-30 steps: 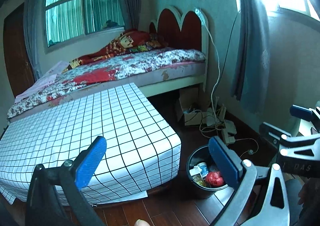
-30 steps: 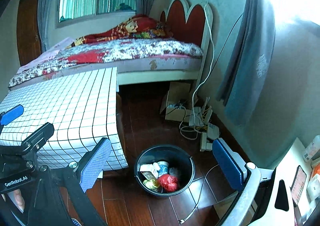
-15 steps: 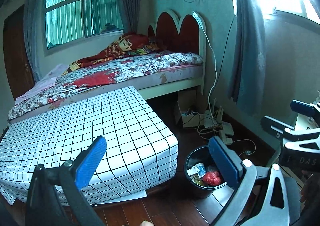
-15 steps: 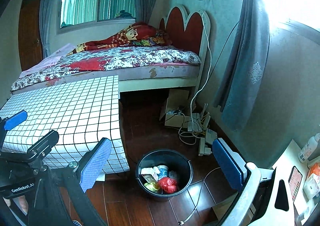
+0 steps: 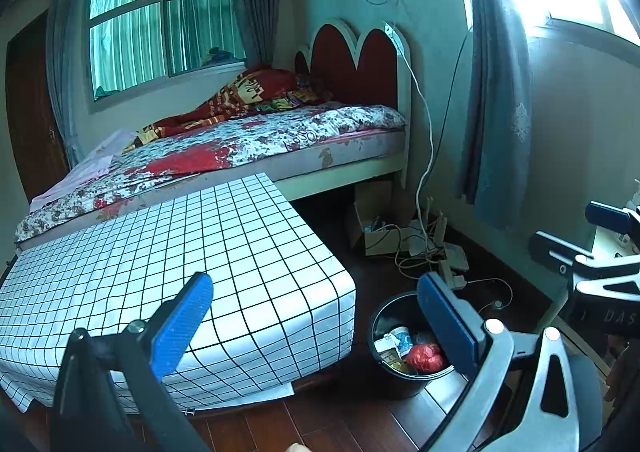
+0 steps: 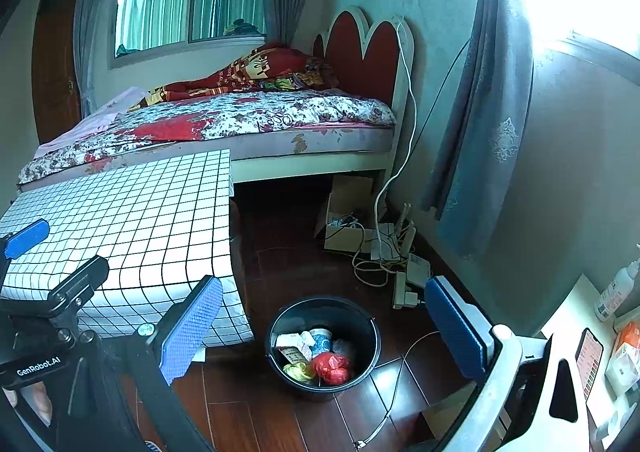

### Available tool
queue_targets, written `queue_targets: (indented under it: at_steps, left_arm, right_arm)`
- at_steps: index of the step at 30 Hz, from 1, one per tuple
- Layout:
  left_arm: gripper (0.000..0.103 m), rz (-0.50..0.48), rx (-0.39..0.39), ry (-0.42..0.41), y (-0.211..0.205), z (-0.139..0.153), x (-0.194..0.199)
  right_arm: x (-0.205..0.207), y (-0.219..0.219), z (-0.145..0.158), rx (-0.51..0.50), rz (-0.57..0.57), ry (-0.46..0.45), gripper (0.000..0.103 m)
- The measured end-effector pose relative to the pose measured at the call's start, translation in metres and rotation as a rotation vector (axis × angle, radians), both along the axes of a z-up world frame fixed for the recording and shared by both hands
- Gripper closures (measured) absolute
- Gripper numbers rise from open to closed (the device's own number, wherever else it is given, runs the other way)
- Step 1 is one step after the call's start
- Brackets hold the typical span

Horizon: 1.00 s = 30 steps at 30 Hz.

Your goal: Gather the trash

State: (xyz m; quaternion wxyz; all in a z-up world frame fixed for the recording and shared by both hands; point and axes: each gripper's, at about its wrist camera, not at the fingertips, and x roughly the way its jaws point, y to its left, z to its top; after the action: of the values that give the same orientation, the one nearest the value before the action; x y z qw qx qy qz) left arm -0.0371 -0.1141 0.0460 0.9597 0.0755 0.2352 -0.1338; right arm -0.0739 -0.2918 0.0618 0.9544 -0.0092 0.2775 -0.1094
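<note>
- Both grippers are hovering high over the bedroom floor, and neither is carrying anything.
- The left gripper (image 5: 316, 316) is holding its blue pads spread wide, empty, with the grid-patterned cover (image 5: 168, 272) beneath it.
- The right gripper (image 6: 324, 326) is also gaping wide and empty, framing the black bucket (image 6: 366, 316) between its fingers.
- That bucket is sitting on the dark wood floor just beside the covered table's corner, and it is holding the trash: a red plastic bag (image 6: 334, 368), a paper cup (image 6: 320, 340), a yellow wrapper (image 6: 298, 370).
- The open jaws are suggesting a drop is done, or a search for more litter is on; I am spotting no loose trash on the floor.
- A cable tangle (image 6: 380, 252) is lying near the bucket, a snag risk.
</note>
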Motion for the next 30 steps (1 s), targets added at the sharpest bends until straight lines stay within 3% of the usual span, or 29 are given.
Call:
queue_targets:
  at_steps: [30]
  left_arm:
    - [0.001, -0.019, 0.010, -0.001, -0.0019, -0.0007, -0.0020]
  right_arm:
    - [0.0006, -0.0077, 0.0011, 0.014, 0.001, 0.009, 0.001]
